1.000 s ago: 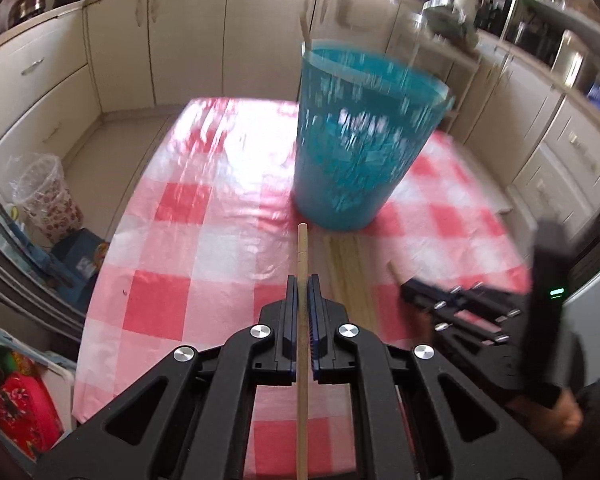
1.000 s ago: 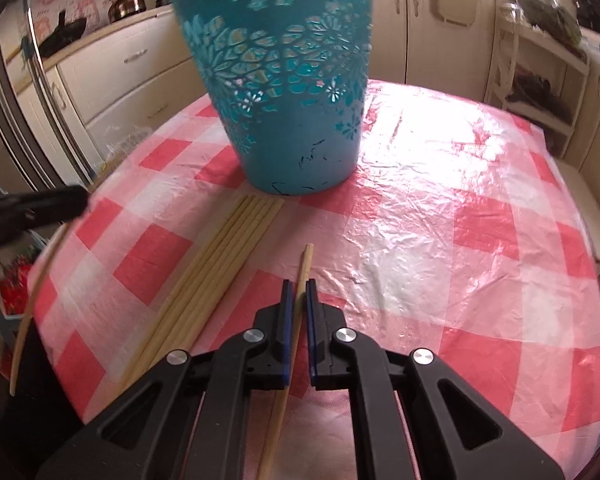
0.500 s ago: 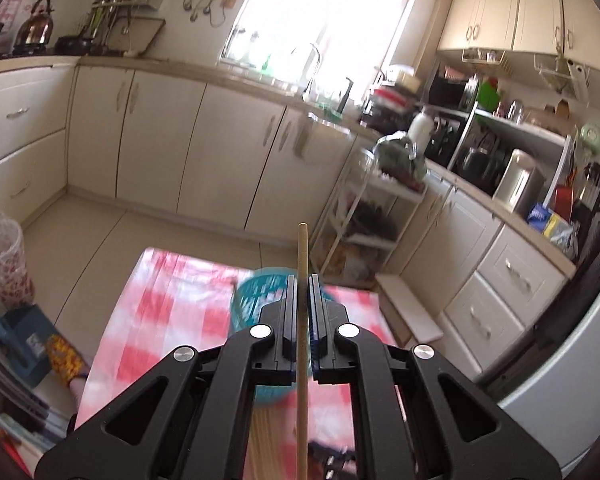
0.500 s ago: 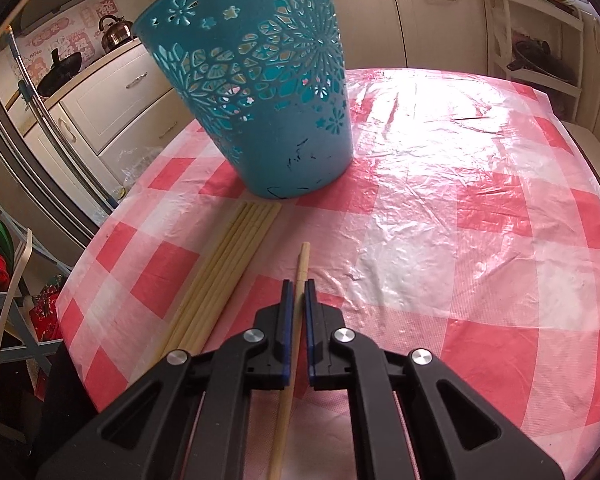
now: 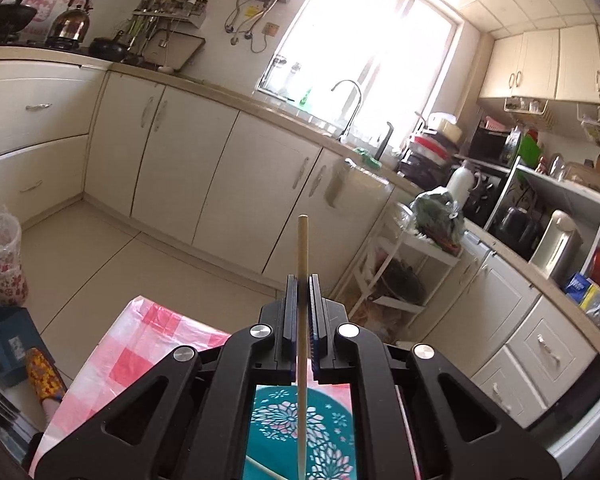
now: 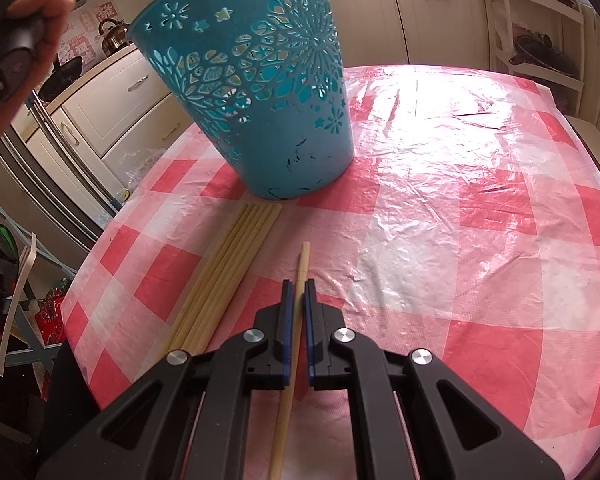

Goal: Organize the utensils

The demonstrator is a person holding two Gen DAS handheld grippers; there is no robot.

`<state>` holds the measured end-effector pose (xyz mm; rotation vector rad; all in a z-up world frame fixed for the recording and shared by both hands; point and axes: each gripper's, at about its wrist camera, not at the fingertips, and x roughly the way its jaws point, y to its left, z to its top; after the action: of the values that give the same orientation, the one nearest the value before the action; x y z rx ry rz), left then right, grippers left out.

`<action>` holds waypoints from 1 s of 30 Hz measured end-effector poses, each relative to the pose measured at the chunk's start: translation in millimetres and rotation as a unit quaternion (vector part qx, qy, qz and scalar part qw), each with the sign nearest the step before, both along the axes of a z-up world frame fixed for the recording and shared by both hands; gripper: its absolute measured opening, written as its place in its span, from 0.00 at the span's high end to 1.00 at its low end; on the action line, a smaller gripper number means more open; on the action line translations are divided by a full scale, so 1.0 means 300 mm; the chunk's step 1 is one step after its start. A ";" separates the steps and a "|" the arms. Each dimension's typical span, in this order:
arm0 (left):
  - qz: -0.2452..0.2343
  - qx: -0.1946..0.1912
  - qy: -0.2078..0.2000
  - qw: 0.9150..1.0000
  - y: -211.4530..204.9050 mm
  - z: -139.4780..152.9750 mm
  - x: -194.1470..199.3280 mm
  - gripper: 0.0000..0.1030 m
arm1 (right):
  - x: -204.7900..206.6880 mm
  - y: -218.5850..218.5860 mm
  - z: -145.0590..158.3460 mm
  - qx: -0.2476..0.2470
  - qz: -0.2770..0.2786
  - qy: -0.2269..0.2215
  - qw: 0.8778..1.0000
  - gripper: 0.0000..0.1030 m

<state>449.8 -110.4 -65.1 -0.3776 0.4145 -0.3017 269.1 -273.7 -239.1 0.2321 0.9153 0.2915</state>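
Wooden chopstick (image 5: 302, 264), clamped lengthwise in the left gripper (image 5: 302, 280), hangs above the teal basket (image 5: 300, 432), while the right gripper (image 6: 297, 284) pinches another chopstick (image 6: 302, 260) near the table (image 6: 460, 220).

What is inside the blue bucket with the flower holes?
Looking down from the left tongs' camera, one thin wooden stick lies across the inside of the teal plastic basket with flower cut-outs. The tongs' black frame covers most of the basket, so anything else inside stays hidden.
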 end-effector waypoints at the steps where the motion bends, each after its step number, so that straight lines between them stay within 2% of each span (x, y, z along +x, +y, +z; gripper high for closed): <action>1: 0.000 0.008 0.003 1.000 -0.008 -0.021 0.008 0.95 | 0.001 0.002 0.000 0.001 0.000 0.000 1.000 0.94; 9: -0.005 0.078 0.030 0.997 -0.053 -0.134 -0.001 0.95 | 0.000 0.000 0.001 0.001 -0.001 0.000 1.000 0.94; 13: -0.019 0.128 0.063 0.990 -0.071 -0.171 -0.010 0.93 | 0.000 0.001 0.000 0.002 -0.002 0.000 1.000 0.94; 16: -0.020 0.148 0.082 0.985 -0.058 -0.184 -0.029 0.81 | 0.000 -0.001 0.001 0.004 -0.002 0.001 1.000 0.94; 18: -0.008 0.155 0.079 0.985 -0.022 -0.170 -0.070 0.67 | 0.000 -0.002 0.001 0.005 -0.002 0.000 1.000 0.94; 20: 0.017 0.162 0.064 0.985 0.024 -0.139 -0.138 0.43 | -0.002 -0.003 0.001 0.004 -0.002 -0.001 1.000 0.94; 24: 0.052 0.171 0.038 0.983 0.138 -0.111 -0.286 0.33 | -0.010 0.008 0.006 0.005 0.008 -0.003 1.000 0.82; 27: 0.061 0.169 0.049 0.983 0.220 -0.132 -0.368 0.30 | -0.025 0.028 0.016 -0.025 0.010 -0.005 1.000 0.81; 30: 0.067 0.164 0.078 0.981 0.304 -0.193 -0.430 0.27 | -0.043 0.055 0.017 -0.060 0.012 -0.013 0.998 0.81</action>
<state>320.8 -19.1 -123.0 -0.1055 0.5811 -0.0699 256.4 -257.3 -234.0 0.1068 0.9070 0.2596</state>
